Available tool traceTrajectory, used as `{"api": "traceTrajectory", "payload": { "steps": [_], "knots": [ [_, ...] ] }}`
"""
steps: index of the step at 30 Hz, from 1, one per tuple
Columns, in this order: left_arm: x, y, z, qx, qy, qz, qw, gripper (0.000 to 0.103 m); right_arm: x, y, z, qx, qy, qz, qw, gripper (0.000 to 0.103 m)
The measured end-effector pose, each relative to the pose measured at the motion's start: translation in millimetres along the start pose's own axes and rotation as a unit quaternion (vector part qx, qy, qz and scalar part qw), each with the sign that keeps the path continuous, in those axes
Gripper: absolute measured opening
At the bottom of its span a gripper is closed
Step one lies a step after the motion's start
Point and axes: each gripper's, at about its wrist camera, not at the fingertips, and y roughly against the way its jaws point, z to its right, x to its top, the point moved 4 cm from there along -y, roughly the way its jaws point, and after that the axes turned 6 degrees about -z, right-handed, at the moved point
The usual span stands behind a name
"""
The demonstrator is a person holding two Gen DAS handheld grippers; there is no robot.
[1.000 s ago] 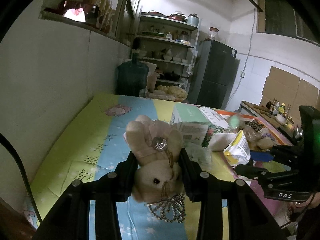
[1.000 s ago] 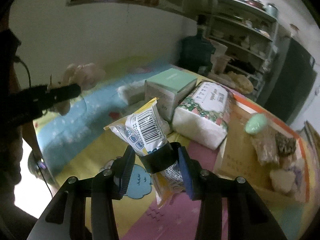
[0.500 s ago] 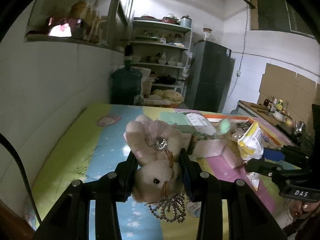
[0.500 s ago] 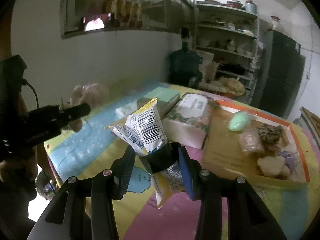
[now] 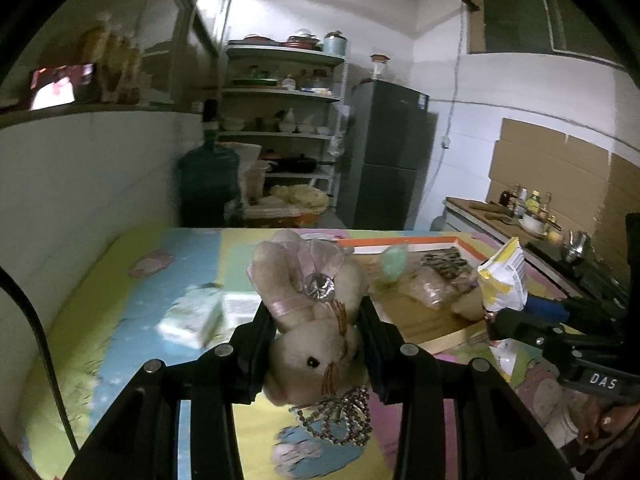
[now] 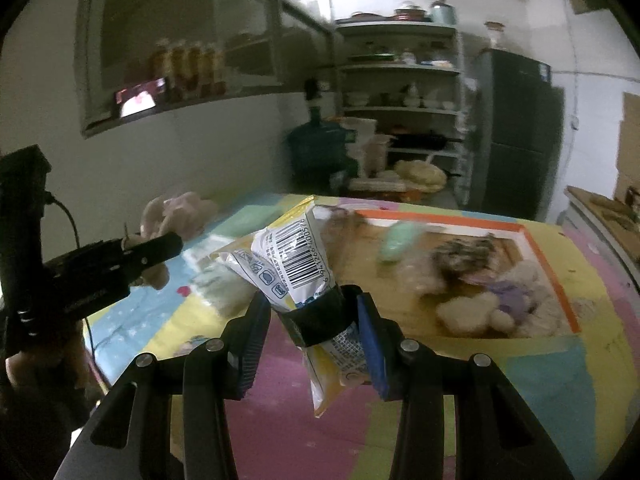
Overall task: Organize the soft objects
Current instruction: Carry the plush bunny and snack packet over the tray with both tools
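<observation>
My left gripper (image 5: 318,344) is shut on a beige plush bunny (image 5: 312,320) with a pink bow, a rhinestone and a bead ornament, held above the colourful mat. My right gripper (image 6: 314,328) is shut on a yellow and white snack packet (image 6: 292,264) with a barcode, held above the mat. Ahead lies an orange-edged wooden tray (image 6: 548,264) that holds several soft items: a green one (image 6: 398,242), plush toys (image 6: 476,312) and a clear bag. The right gripper with the packet (image 5: 502,280) shows at the right of the left wrist view; the left gripper with the bunny (image 6: 172,212) shows at the left of the right wrist view.
A green and white box (image 5: 192,318) and a tissue pack (image 5: 240,308) lie on the mat left of the tray. A white wall runs along the left. Behind the table stand a water jug (image 5: 210,184), shelves (image 5: 280,120) and a dark fridge (image 5: 388,160).
Both grippers have swung to the right and forward with their loads. The tray now lies ahead of them and the boxes have slid to the left of both views.
</observation>
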Motion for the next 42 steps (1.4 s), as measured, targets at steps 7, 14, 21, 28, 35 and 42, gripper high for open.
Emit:
{"api": "traceTrajectory", "payload": {
  "steps": [7,14,21,28,35,42],
  "knots": [
    [13,-20,41,-0.023,-0.021,-0.005,0.9995,0.041,-2,11,42,-0.021,-0.041,0.009,0.999,0.045],
    [25,-43,75,-0.043,-0.036,-0.013,0.9983,0.041,-2,24,81,-0.047,-0.068,0.021,0.996,0.045],
    [33,-66,98,-0.057,-0.042,-0.021,0.9973,0.041,0,30,111,-0.062,-0.086,0.029,0.994,0.045],
    [34,-90,115,-0.059,-0.043,-0.034,0.9967,0.041,9,19,132,-0.062,-0.099,0.033,0.993,0.045],
    [22,-121,118,-0.057,-0.041,-0.068,0.9952,0.041,19,-9,146,-0.060,-0.107,0.020,0.992,0.045],
    [16,-143,120,-0.056,-0.040,-0.092,0.9934,0.041,28,-40,155,-0.064,-0.100,0.001,0.993,0.044]
  ]
}}
